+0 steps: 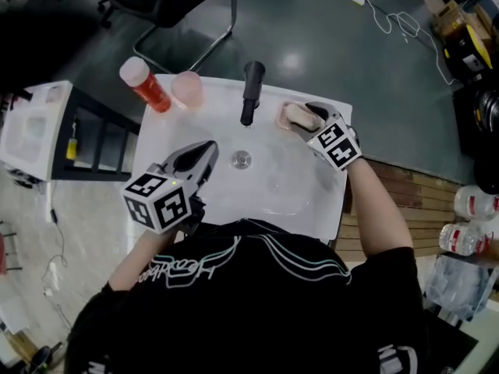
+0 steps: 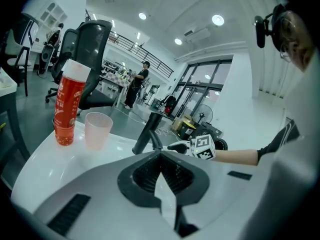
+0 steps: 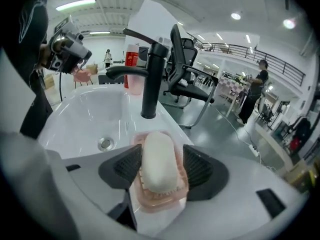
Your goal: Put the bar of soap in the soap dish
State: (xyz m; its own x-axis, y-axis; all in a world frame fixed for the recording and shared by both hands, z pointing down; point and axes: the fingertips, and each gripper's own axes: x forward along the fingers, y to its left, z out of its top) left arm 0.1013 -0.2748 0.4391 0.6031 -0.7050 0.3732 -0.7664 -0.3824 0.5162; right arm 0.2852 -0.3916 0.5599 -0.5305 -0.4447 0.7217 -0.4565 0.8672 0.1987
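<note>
A white ceramic washbasin (image 1: 308, 197) has a round metal drain (image 1: 241, 160) in its bowl, and behind the drain a black upright tap (image 1: 251, 92) on the back rim. At the back left corner a red white-capped bottle (image 1: 145, 84) stands left of a translucent pink plastic cup (image 1: 188, 89). Right of the tap sits a pink soap dish (image 3: 161, 202) with a white oval bar of soap (image 3: 159, 161) lying in it, between the right gripper's (image 1: 316, 115) jaws

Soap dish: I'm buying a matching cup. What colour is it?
Translucent pink; the dish shows best in the right gripper view, under the white soap.
</note>
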